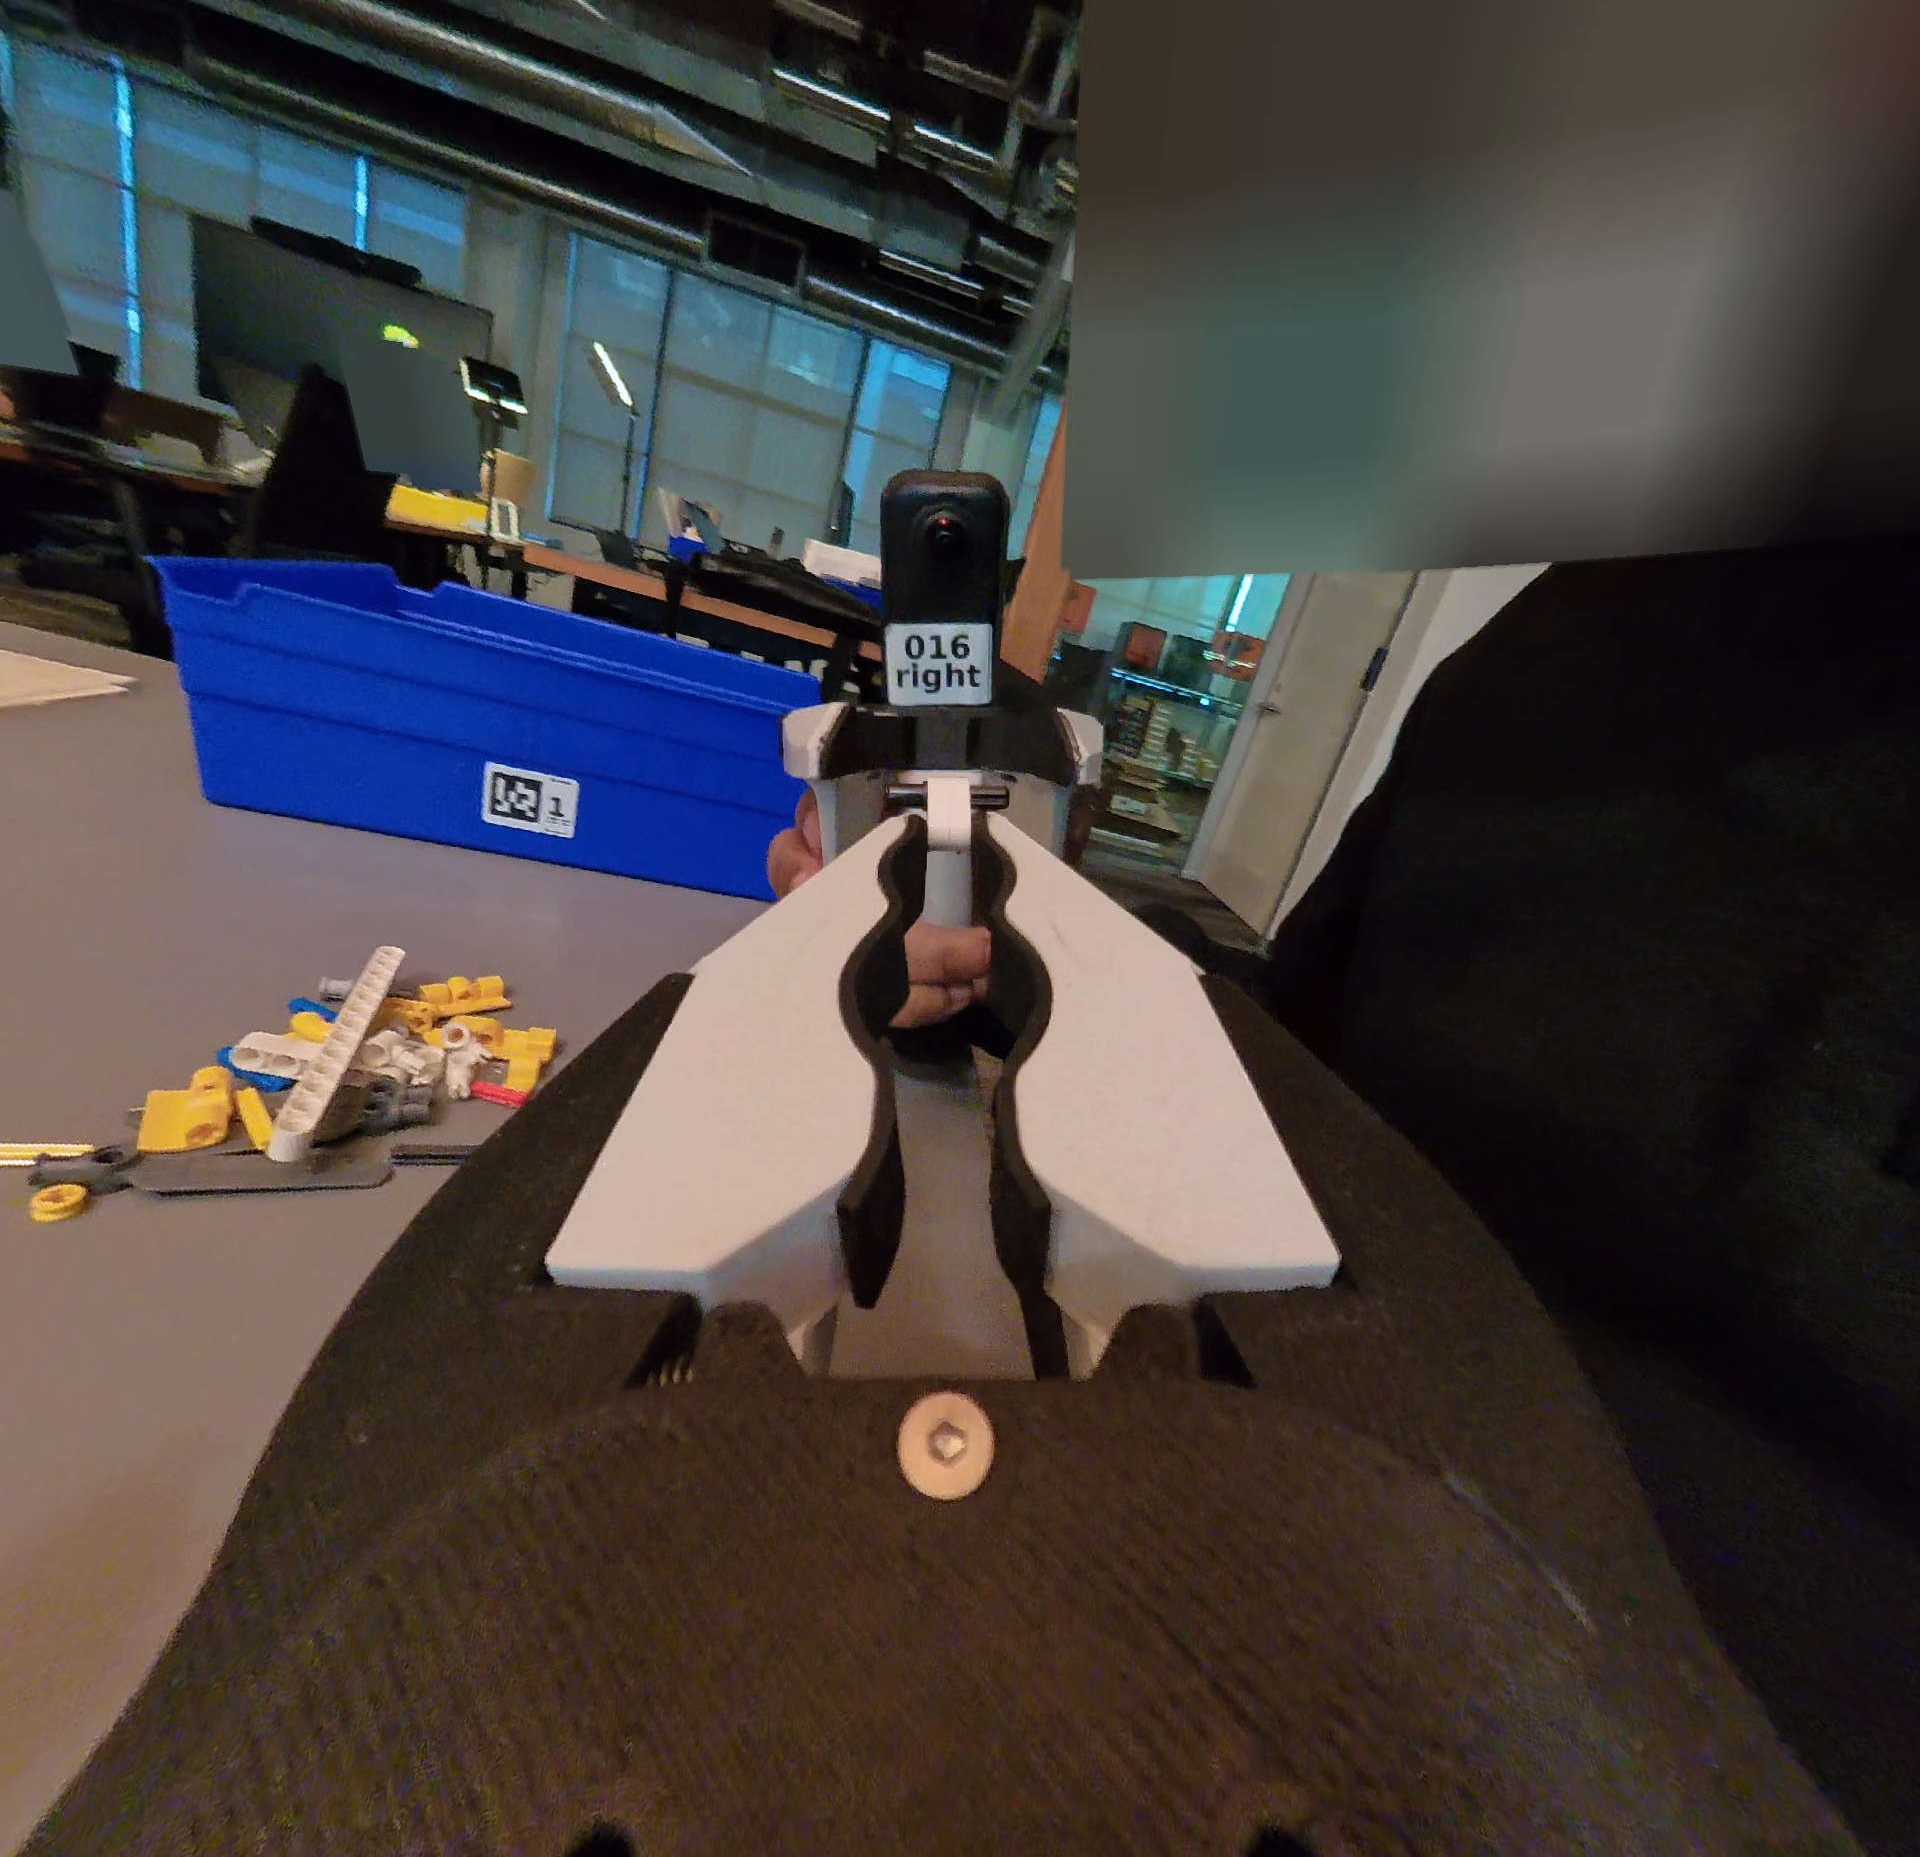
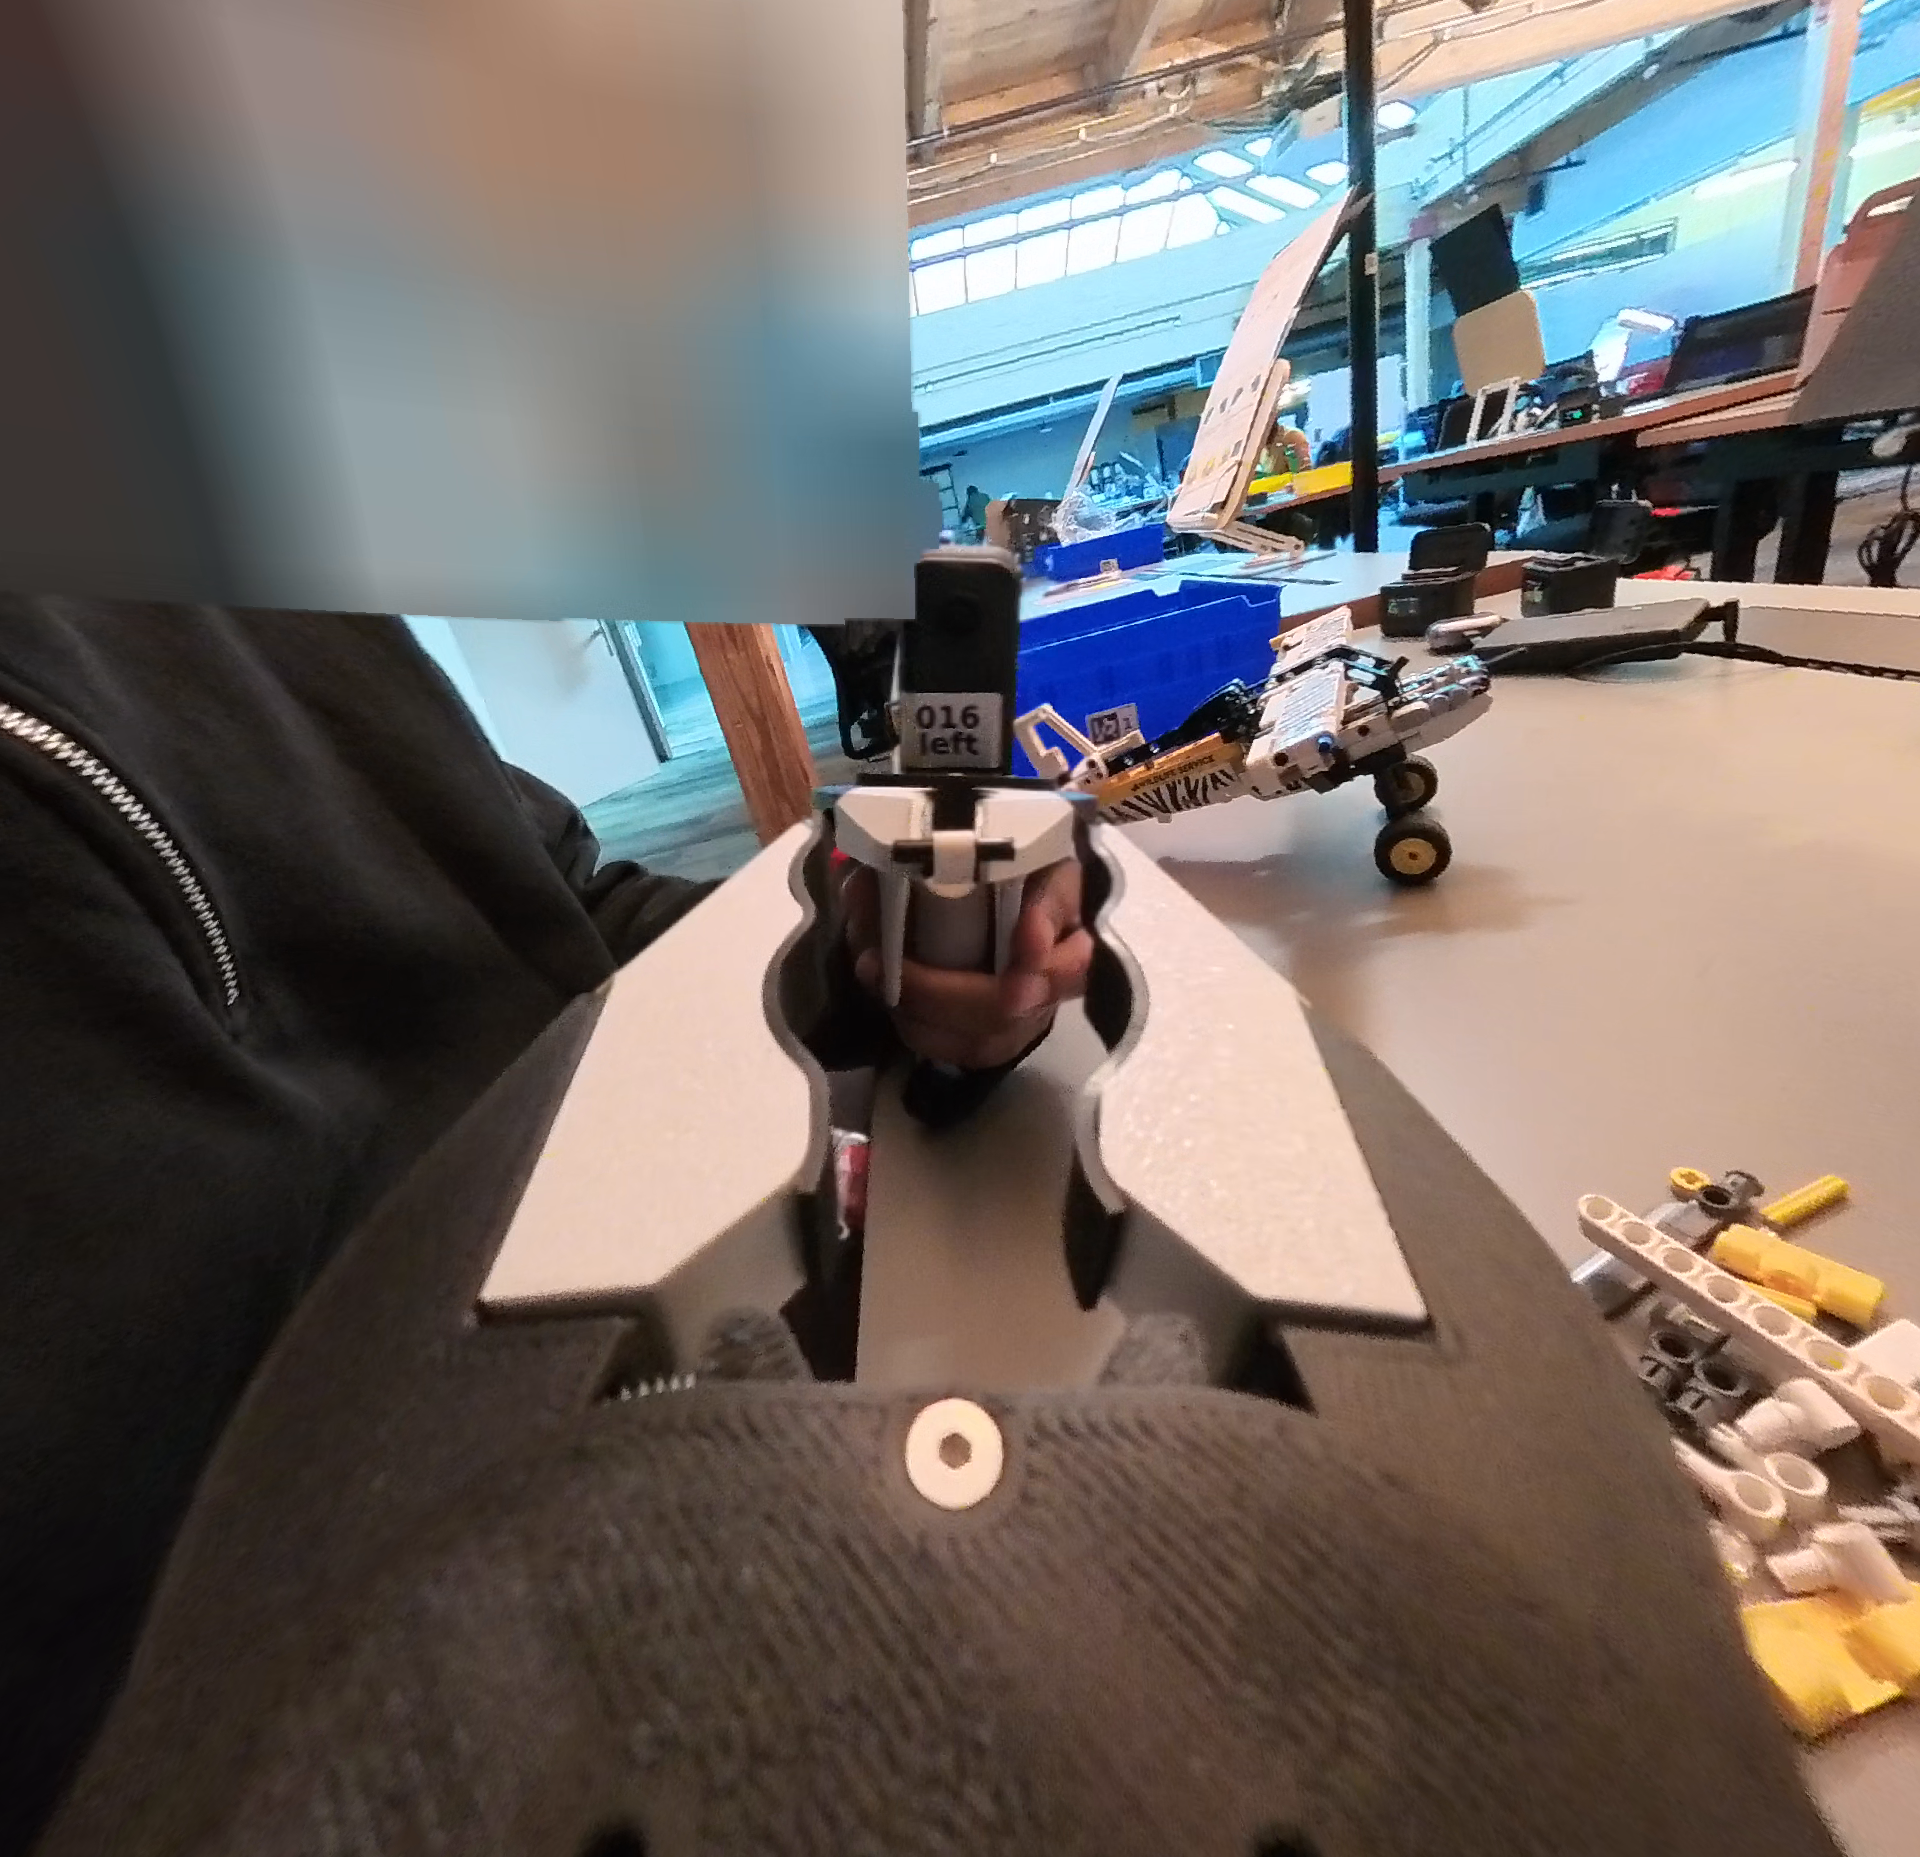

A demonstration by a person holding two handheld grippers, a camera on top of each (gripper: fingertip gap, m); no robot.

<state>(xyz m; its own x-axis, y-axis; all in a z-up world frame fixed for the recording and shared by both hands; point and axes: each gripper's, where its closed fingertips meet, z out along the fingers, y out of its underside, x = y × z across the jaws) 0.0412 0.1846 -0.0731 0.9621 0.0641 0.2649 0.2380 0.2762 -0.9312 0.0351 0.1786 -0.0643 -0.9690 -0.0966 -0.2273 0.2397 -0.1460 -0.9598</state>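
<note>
Two grippers face each other above a grey table [image 1: 208,924]: left gripper [image 1: 943,831] jaws nearly together, bare; right gripper [image 2: 948,851] jaws apart, bare. One blue bin [image 1: 468,706], one toy car [image 2: 1299,758], one pile of building pieces [image 1: 343,1069]. Workshop room behind.

Two handheld grippers, alike — the left gripper [image 1: 945,831] and right gripper [image 2: 951,851] each have white wedge-shaped fingers [image 1: 727,1111] with wavy black pads, a textured black body with one silver screw [image 1: 944,1444], and a labelled black camera [image 2: 961,654]. The person wears a black zip jacket [image 2: 208,924].
</note>
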